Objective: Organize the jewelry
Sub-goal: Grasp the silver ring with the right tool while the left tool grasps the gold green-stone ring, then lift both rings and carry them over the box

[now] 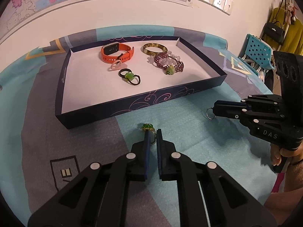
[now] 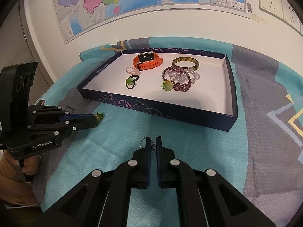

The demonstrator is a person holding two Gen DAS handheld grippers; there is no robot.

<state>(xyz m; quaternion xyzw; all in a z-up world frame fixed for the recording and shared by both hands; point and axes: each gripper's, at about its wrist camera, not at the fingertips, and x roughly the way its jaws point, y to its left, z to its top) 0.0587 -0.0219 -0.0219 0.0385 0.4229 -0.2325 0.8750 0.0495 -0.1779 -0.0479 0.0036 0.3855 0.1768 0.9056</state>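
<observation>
the left gripper [image 1: 153, 132] sits low over the teal patchwork cloth [image 1: 189, 124], its jaws drawn in narrow on a green-stoned beaded ring [image 1: 148, 127], with the stone poking out past the tips on the far side; from the other side the same ring [image 2: 99, 115] shows at the end of that gripper [image 2: 94, 120]. over to the right, the right gripper [image 2: 153, 140] is likewise pinched nearly closed on a small metal key ring [image 2: 143, 142] with a bit of chain between the pads, and the loop [image 1: 210, 113] hangs out just beyond its tips [image 1: 215, 109]. both pieces are near the front wall of the dark blue tray [image 1: 121, 111], outside it, over the cloth. inside the tray's white floor, toward the far side, lie an orange smartwatch [image 1: 117, 54] and a tortoiseshell bangle [image 1: 155, 48] to its right. nearer than the bangle, a garnet beaded bracelet [image 1: 168, 64] overlaps a clear crystal bracelet [image 1: 174, 56], with a green bead charm [image 1: 170, 70] resting at its near edge. nearer than the watch are a pale pink ring [image 1: 116, 65], a black ring [image 1: 124, 72], and a dark beaded ring with a green stone [image 1: 131, 78], the three close together, the black one touching the green stone. a map [image 2: 132, 1] hangs on the wall behind.
</observation>
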